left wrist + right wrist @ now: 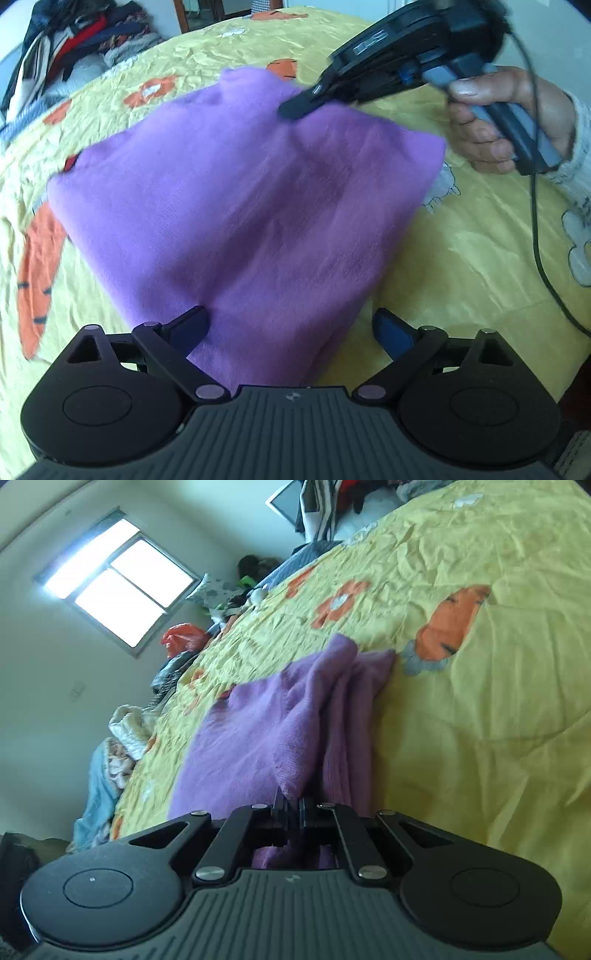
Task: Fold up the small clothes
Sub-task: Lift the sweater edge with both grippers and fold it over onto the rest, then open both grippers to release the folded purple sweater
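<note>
A purple knit garment [251, 206] lies spread on the yellow flowered bedsheet [472, 258]. My left gripper [291, 328] is open, with the garment's near edge lying between its fingers. My right gripper [295, 107] shows in the left wrist view, held in a hand, shut on the garment's far edge. In the right wrist view the right gripper [293, 805] is shut on a bunched fold of the purple garment [266, 731], lifted a little off the sheet.
A pile of dark and red clothes [74, 48] sits at the bed's far left. A black cable [539, 236] hangs from the right gripper over the sheet. More clothes and bags [177, 642] line the bed's far edge under a window [118, 583].
</note>
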Demonstrator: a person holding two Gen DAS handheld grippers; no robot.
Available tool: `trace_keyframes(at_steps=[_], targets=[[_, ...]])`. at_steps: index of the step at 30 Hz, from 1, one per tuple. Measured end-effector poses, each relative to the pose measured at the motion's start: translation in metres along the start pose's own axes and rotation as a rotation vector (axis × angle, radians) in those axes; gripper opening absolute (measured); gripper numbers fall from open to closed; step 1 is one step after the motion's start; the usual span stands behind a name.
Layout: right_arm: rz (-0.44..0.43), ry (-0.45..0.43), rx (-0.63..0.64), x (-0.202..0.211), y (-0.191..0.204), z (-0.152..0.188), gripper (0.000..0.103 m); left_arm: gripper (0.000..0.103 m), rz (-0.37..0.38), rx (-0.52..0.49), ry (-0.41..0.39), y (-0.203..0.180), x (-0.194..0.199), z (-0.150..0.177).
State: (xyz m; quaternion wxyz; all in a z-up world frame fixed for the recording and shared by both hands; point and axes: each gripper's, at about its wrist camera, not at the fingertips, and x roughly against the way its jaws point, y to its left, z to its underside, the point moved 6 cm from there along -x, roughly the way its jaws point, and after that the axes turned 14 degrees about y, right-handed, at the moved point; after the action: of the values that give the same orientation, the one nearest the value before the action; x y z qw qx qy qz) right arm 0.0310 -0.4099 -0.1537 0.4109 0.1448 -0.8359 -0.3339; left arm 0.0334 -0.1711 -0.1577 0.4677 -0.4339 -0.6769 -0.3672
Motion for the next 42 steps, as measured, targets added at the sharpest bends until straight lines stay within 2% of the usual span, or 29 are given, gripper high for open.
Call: trace_keyframes(at_steps=[1, 4, 5, 6, 9, 11, 15, 16, 17, 18, 19, 20, 22, 23, 24, 25, 27, 29, 30, 32, 34, 35, 37, 38, 39, 40, 41, 42], targets=[[0.006, -0.023, 0.001, 0.008, 0.001, 0.0, 0.005, 0.094, 0.003, -0.008, -0.007, 0.001, -0.001, 0.0], [0.05, 0.012, -0.035, 0.0, -0.023, 0.005, 0.003, 0.096, 0.012, -0.005, -0.022, 0.002, -0.002, 0.001], [-0.011, 0.01, -0.075, 0.0, -0.031, 0.006, 0.003, 0.097, 0.014, -0.002, -0.025, 0.002, -0.003, 0.002], [-0.02, 0.014, -0.078, 0.004, -0.031, 0.006, 0.003, 0.098, 0.012, -0.002, -0.028, 0.001, -0.002, 0.003], [0.081, -0.023, -0.037, 0.027, -0.017, 0.008, 0.01, 0.096, 0.006, -0.002, -0.014, 0.0, 0.001, 0.005], [0.073, -0.047, 0.039, 0.043, 0.004, 0.017, 0.011, 0.093, 0.018, 0.022, -0.011, -0.001, 0.011, 0.005], [0.048, 0.025, 0.145, 0.04, 0.033, 0.052, 0.01, 0.094, 0.124, 0.118, -0.071, 0.002, 0.034, 0.005], [0.083, 0.068, 0.15, 0.032, 0.028, 0.06, 0.007, 0.094, 0.122, 0.114, -0.062, 0.001, 0.032, 0.005], [0.198, 0.104, 0.155, 0.023, 0.016, 0.065, 0.006, 0.093, 0.108, 0.109, -0.041, 0.001, 0.028, 0.006], [0.181, 0.081, 0.163, 0.027, 0.009, 0.066, 0.0, 0.092, 0.096, 0.109, -0.02, 0.002, 0.022, 0.007], [0.125, 0.086, 0.092, 0.033, 0.0, 0.063, 0.0, 0.091, 0.094, 0.121, -0.016, 0.005, 0.021, 0.007], [0.104, 0.065, 0.066, 0.041, -0.002, 0.06, 0.002, 0.093, 0.109, 0.142, -0.028, 0.01, 0.025, 0.008], [0.165, 0.004, 0.1, 0.057, 0.004, 0.048, 0.006, 0.098, 0.133, 0.238, -0.067, 0.034, 0.033, 0.007], [0.171, -0.02, 0.096, 0.063, 0.004, 0.04, 0.013, 0.1, 0.142, 0.303, -0.088, 0.052, 0.035, 0.006], [0.148, -0.026, 0.092, 0.065, 0.004, 0.032, 0.03, 0.1, 0.16, 0.369, -0.103, 0.072, 0.035, 0.002], [0.121, -0.029, 0.091, 0.066, 0.002, 0.022, 0.059, 0.101, 0.182, 0.434, -0.115, 0.092, 0.034, -0.001], [0.101, -0.034, 0.104, 0.059, -0.005, 0.003, 0.097, 0.101, 0.253, 0.559, -0.139, 0.132, 0.025, -0.013], [0.078, -0.014, 0.074, 0.044, -0.016, -0.013, 0.095, 0.101, 0.319, 0.671, -0.137, 0.167, 0.009, -0.025], [0.049, -0.003, 0.039, 0.035, -0.024, -0.021, 0.095, 0.101, 0.332, 0.707, -0.133, 0.181, 0.002, -0.033], [0.003, 0.006, -0.006, 0.019, -0.036, -0.033, 0.095, 0.101, 0.412, 0.766, -0.131, 0.2, -0.015, -0.045], [0.018, 0.015, -0.018, 0.006, -0.043, -0.043, 0.095, 0.099, 0.465, 0.819, -0.122, 0.214, -0.029, -0.055], [0.016, 0.009, -0.007, 0.001, -0.043, -0.047, 0.095, 0.099, 0.46, 0.821, -0.144, 0.217, -0.031, -0.061], [0.032, 0.004, 0.014, -0.009, -0.04, -0.056, 0.094, 0.092, 0.36, 0.811, -0.153, 0.222, -0.034, -0.073], [0.106, 0.008, 0.052, -0.015, -0.037, -0.06, 0.08, 0.089, 0.273, 0.778, -0.135, 0.221, -0.035, -0.079], [0.271, 0.014, 0.127, -0.02, -0.033, -0.064, 0.04, 0.088, 0.158, 0.728, -0.115, 0.217, -0.036, -0.084], [0.414, 0.024, 0.231, -0.027, -0.025, -0.067, 0.033, 0.094, 0.061, 0.671, -0.099, 0.212, -0.04, -0.089], [0.485, 0.026, 0.274, -0.03, -0.02, -0.068, 0.034, 0.103, -0.008, 0.606, -0.085, 0.207, -0.045, -0.092], [0.496, 0.035, 0.267, -0.031, -0.019, -0.07, 0.035, 0.103, -0.058, 0.568, -0.069, 0.203, -0.048, -0.094]])
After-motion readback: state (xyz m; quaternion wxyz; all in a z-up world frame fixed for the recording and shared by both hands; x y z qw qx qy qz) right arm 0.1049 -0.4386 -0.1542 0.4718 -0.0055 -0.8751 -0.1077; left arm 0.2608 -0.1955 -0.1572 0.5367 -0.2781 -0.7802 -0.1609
